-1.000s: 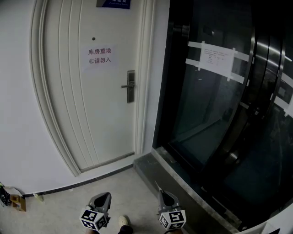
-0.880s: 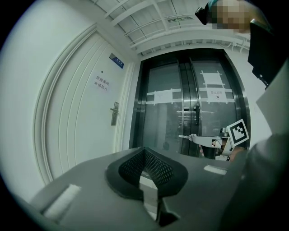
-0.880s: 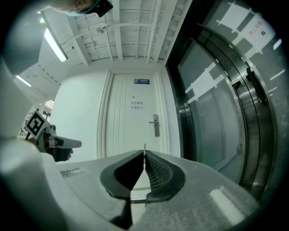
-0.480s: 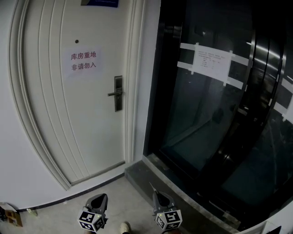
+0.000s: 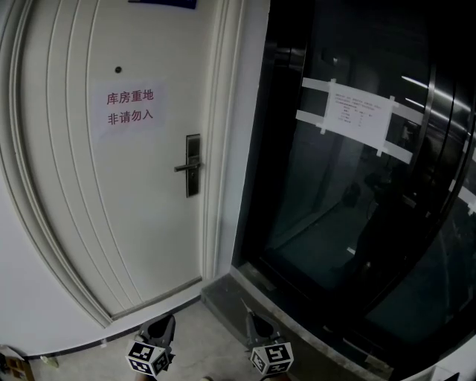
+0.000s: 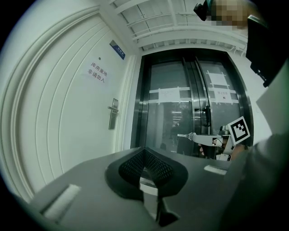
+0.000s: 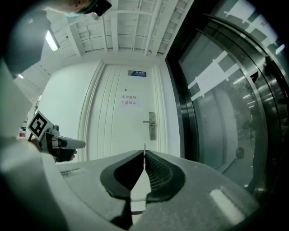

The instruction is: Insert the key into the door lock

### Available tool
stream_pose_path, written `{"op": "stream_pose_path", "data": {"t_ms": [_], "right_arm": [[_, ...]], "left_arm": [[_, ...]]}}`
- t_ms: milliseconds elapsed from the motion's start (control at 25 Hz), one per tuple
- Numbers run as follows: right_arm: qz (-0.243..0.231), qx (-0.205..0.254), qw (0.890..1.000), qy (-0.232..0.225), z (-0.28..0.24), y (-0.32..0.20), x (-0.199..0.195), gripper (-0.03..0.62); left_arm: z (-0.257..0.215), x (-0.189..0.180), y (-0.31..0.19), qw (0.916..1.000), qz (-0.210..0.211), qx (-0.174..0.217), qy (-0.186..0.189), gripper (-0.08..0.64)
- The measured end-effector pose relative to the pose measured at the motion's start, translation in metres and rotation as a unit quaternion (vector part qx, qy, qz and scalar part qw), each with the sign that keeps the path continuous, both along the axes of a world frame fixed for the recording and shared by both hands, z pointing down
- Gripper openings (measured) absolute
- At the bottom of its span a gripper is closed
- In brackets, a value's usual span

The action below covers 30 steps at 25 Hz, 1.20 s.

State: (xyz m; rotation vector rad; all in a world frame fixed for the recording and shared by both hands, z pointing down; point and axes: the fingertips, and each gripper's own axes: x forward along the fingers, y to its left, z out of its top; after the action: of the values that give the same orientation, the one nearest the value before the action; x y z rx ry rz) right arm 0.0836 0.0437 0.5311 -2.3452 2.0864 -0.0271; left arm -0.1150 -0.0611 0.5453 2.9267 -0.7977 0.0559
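We hold the key [image 7: 144, 148] pinched in the closed right gripper [image 7: 144, 158], levelled at the far lock [image 7: 152, 126] ready for insertion; the left gripper [image 6: 144, 152] is closed, empty.

A paper notice [image 5: 130, 108] is fixed to the door [image 5: 82, 223] and is printed in red: 库房重地 / 非请勿入. The blue plate [image 5: 162, 3] above it is not legible. Print on the sheet [image 5: 355, 111] taped to the glass panel [image 5: 320, 208] is too small to be read.
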Motion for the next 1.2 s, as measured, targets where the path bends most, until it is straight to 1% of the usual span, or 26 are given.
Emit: {"op": "stream_pose_path", "data": {"t_ms": [120,240,360,440,640,800,1040,1200], "right_arm": [[0.003,-0.001,1.000,0.004,-0.001,-0.026,0.002,0.011],[0.005,-0.002,1.000,0.009,0.001,-0.048,0.005,0.011],[0.008,-0.005,1.000,0.014,0.004,-0.066,0.010,0.011],[0.009,-0.007,1.000,0.014,0.004,-0.076,0.014,0.011],[0.001,-0.009,1.000,0.016,0.005,-0.102,0.025,0.011],[-0.009,-0.011,1.000,0.016,0.010,-0.126,0.047,0.011],[-0.031,-0.005,0.999,0.014,0.012,-0.188,0.085,0.011],[-0.048,-0.005,0.999,0.017,0.010,-0.226,0.111,0.011]], "left_arm": [[0.000,0.005,-0.030,1.0000,0.002,0.000,0.004,0.003],[0.000,0.011,-0.051,0.9999,0.009,-0.009,0.011,0.003],[0.004,0.017,-0.072,0.9999,0.009,0.002,0.010,0.003],[0.005,0.020,-0.081,0.9999,0.009,0.002,0.009,0.003],[0.010,0.026,-0.107,0.9999,-0.006,-0.006,0.010,0.003],[0.015,0.041,-0.128,0.9998,-0.019,-0.006,0.008,0.003],[0.011,0.064,-0.180,0.9987,-0.050,0.002,0.004,0.003],[0.004,0.086,-0.210,0.9980,-0.063,0.006,0.006,0.003]]}}
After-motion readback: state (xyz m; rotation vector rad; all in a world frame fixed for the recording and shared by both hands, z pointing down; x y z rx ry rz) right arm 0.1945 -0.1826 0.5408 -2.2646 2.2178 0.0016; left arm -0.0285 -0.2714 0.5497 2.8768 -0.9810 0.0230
